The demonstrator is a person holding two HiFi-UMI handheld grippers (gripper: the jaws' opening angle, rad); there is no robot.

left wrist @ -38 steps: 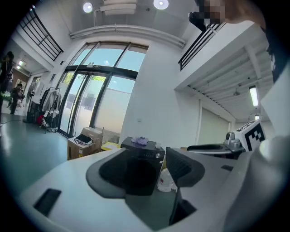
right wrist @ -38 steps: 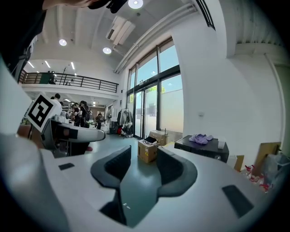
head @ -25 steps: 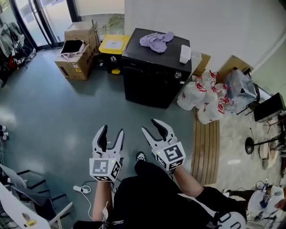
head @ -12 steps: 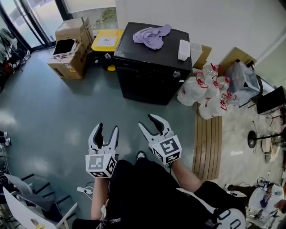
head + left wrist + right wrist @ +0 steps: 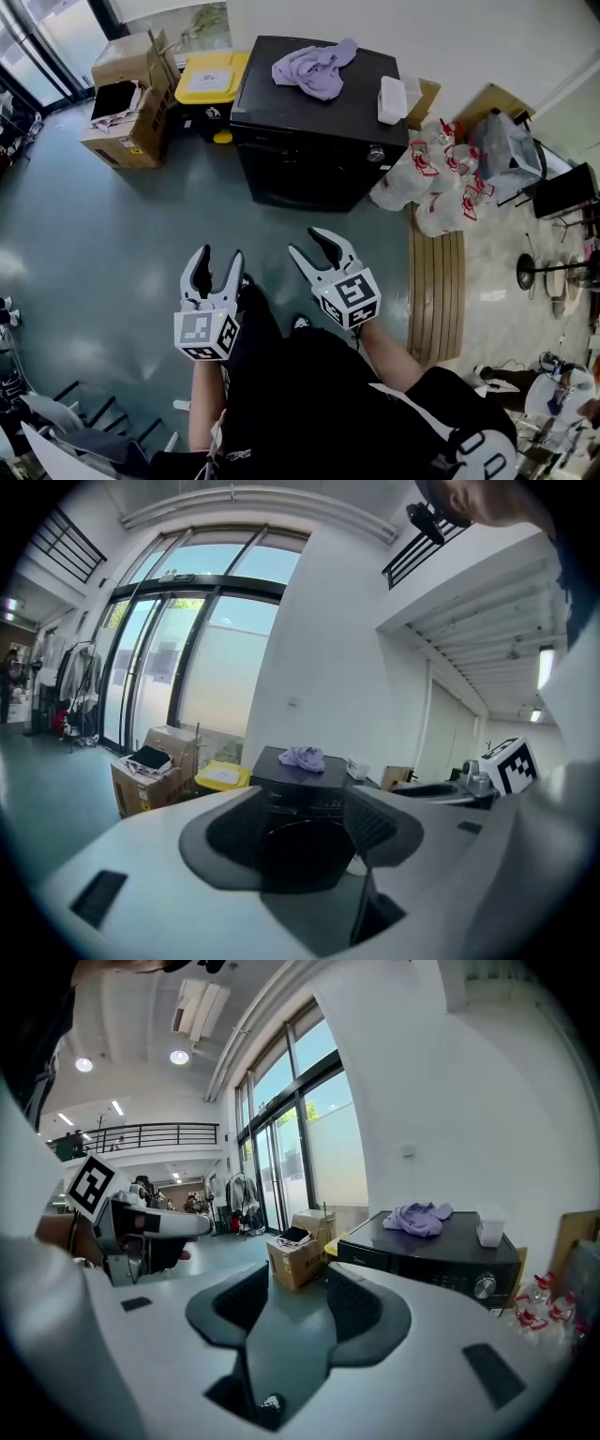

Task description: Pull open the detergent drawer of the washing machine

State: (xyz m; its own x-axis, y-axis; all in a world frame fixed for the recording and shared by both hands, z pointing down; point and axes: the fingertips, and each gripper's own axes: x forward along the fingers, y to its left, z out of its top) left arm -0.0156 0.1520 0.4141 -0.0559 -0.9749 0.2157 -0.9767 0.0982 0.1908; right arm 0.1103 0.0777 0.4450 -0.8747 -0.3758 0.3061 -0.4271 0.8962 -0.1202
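The washing machine (image 5: 319,122) fills more of the head view than a second ago and stands nearer to the picture's middle, so the person has walked towards it, and both grippers have come forward with the body. In my judgement this is only the approach. The machine stands against the wall, well apart from both grippers, with bare floor (image 5: 112,234) between, and the drawer is not yet touched. The left gripper (image 5: 217,258) has its jaws spread with nothing between the pads. The right gripper (image 5: 314,248) is also spread wide and empty. The head view shows mostly the black top of the machine, with a purple cloth (image 5: 314,67) and a small white box (image 5: 391,98) lying on it, but the front is seen very steeply there. The two gripper views look almost level and show the front instead. In the left gripper view the round door (image 5: 302,850) sits right between the jaws. The right gripper view shows the control strip along the top of the front, with the knob (image 5: 485,1285) at its right end. The detergent drawer should be in this strip, left of the knob, but I cannot make out its outline.
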